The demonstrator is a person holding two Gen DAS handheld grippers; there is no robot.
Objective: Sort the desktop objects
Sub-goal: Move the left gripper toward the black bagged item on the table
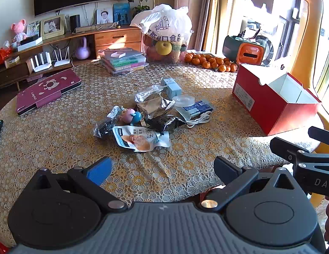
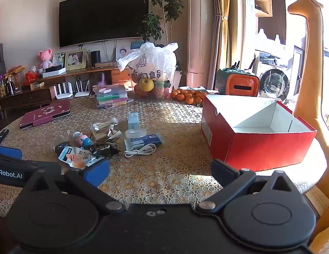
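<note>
A round table under a lace-patterned yellow cloth (image 1: pixel 185 165) holds a clutter of small packets and toys (image 1: pixel 151 116) mid-table, beside an empty open red cardboard box (image 2: pixel 259 146). Both the left gripper (image 1: pixel 162 169) and right gripper (image 2: pixel 160 171) hover with fingers spread, holding nothing.

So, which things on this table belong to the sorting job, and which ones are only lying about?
For the job:
- red box, open
- snack packets
- small toy figure
- white cable
- tape roll
- cotton swabs
- small blue carton

Probably just lying about:
- maroon case
- stacked plastic cases
- fruit bag
- tangerines
</note>
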